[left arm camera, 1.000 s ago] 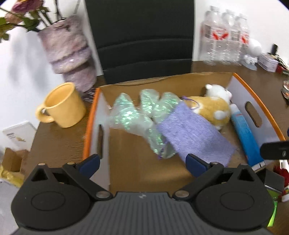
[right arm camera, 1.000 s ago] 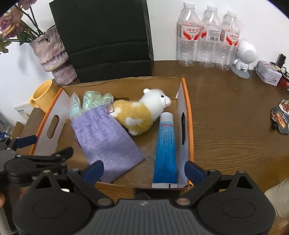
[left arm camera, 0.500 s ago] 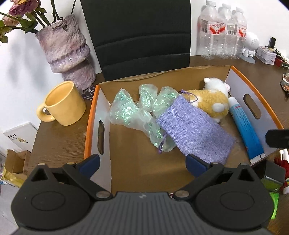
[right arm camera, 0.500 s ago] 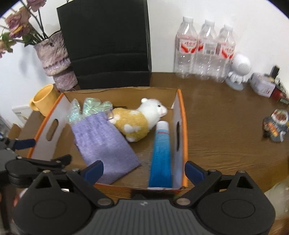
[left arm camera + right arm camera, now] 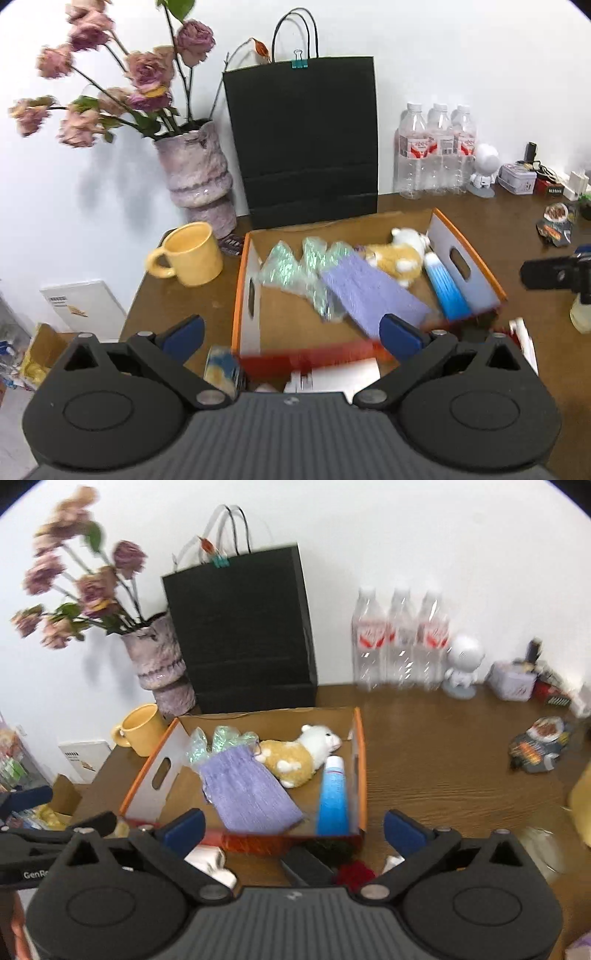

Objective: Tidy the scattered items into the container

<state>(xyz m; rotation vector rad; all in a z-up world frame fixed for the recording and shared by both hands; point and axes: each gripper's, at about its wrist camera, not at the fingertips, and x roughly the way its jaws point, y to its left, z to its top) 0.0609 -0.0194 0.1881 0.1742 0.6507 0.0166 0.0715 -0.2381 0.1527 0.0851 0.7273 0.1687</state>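
Fingers of the left gripper (image 5: 291, 334) and right gripper (image 5: 293, 827) are standing wide apart, gripping nothing, low in each frame. At centre, the orange-rimmed cardboard box (image 5: 360, 760) is sitting on the brown wooden table (image 5: 443, 760), holding a purple knitted pouch (image 5: 247, 790), iridescent cellophane bags (image 5: 291, 266), a yellow-and-white plush lamb (image 5: 295, 755) and a blue tube (image 5: 332, 797).

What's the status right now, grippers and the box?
Left hand-held gripper open, empty. Right hand-held gripper open, empty. Box holds purple pouch, plush, blue tube. Nothing blocking the box.
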